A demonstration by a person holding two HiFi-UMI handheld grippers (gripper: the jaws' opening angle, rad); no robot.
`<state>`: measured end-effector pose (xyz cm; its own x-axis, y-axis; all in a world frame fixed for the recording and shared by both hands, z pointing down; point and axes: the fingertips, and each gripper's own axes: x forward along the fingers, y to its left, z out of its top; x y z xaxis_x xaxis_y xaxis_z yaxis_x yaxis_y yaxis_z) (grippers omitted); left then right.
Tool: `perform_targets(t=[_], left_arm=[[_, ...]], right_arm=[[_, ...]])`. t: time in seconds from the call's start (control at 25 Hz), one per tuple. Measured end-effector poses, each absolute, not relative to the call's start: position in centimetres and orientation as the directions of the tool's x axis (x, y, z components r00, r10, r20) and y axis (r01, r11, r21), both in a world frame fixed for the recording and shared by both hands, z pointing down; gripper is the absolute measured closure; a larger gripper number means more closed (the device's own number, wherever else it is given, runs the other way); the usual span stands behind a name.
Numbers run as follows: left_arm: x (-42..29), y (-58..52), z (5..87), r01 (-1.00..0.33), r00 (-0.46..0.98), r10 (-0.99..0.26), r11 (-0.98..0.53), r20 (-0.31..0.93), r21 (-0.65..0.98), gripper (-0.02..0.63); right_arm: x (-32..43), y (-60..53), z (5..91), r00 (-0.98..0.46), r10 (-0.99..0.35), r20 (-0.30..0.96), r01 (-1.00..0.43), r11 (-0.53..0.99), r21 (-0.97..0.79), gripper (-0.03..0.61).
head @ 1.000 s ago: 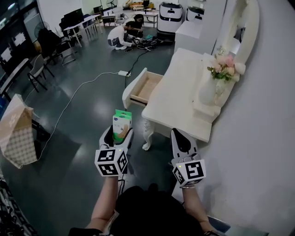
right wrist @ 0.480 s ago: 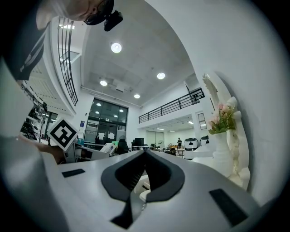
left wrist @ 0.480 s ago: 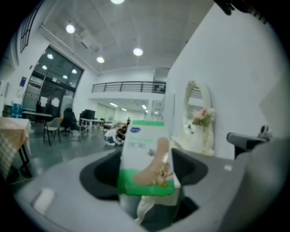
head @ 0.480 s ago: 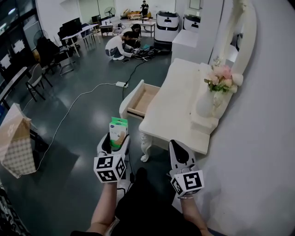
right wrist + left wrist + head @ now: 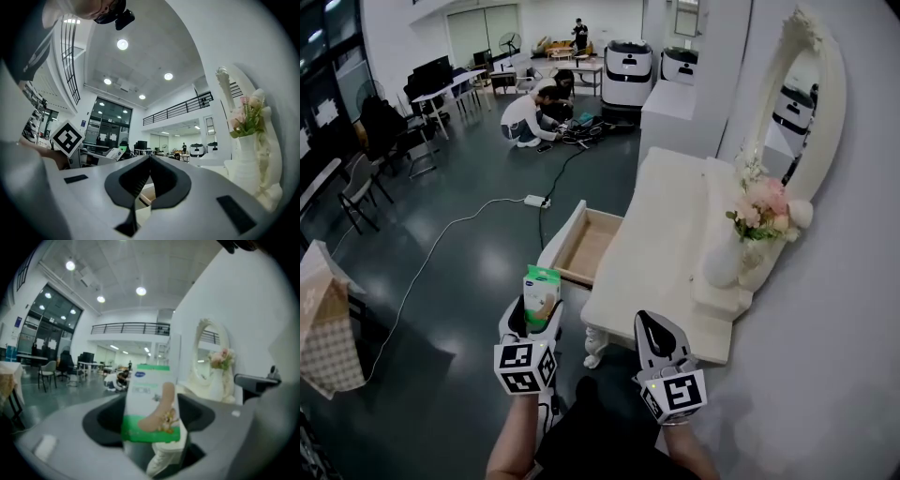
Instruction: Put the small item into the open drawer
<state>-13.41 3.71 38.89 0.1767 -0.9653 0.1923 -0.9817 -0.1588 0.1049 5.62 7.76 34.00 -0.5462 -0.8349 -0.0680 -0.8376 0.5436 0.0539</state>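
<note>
The floor (image 5: pixel 441 309) is the biggest hazard: the box (image 5: pixel 150 394) is carried over it, short of the worktop (image 5: pixel 666 234), so any slip means a long drop. A cable (image 5: pixel 473 216) also trails across the floor left of the drawer, where a step forward could catch it. The worktop's near left corner lies between the person and the drawer (image 5: pixel 581 246), which juts from the left edge well ahead. Swinging in too close could clip that corner or the drawer's front, and a knock might nudge the drawer partly shut. The vase (image 5: pixel 724 264) stands near the right edge, well apart from the likely path, so I judge it at little risk. The right gripper (image 5: pixel 150 159) has its fingers together on nothing and hangs just off the near edge, where it could bump the worktop if carried forward carelessly. The left gripper (image 5: pixel 150 420) has its fingers (image 5: pixel 199 416) clamped on the box, which is upright and held by its lower part, with most of it standing clear above. A light carton gripped so low may tilt or slide out. Letting go before it is over the drawer's opening would send it past the drawer's side to the floor.
</note>
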Motion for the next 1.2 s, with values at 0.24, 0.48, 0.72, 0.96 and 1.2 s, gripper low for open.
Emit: perform_targets(t=[0.24,0.48,0.72,0.96,1.2], left_arm=[[-14.5,-2.3,39.4,-0.977,0.203,-0.958,-0.183,0.202,0.111,0.261],[-15.7,-7.7,40.1,-0.972,0.226,-0.95,-0.205,0.216,0.118,0.261],[-16.4,-12.2,40.5,-0.967,0.25,-0.942,-0.23,0.224,0.111,0.261],[-16.4,-15.8,41.2,-0.958,0.283,-0.928,-0.263,0.242,0.113,0.261],[-15.8,-18.8,41.9,-0.948,0.315,-0.912,-0.294,0.261,0.12,0.261]], right_arm=[[3.3,1.5,34.7,-0.551,-0.833,-0.046,-0.834,0.55,0.032,0.581],[1.8,-3.8,35.1,-0.536,-0.844,-0.036,-0.844,0.535,0.028,0.581],[1.8,-7.9,35.2,-0.49,-0.871,-0.032,-0.872,0.49,0.022,0.581],[1.6,-11.0,35.4,-0.456,-0.89,-0.014,-0.89,0.455,0.026,0.581],[1.3,-13.2,35.1,-0.435,-0.9,-0.015,-0.9,0.434,0.029,0.581]])
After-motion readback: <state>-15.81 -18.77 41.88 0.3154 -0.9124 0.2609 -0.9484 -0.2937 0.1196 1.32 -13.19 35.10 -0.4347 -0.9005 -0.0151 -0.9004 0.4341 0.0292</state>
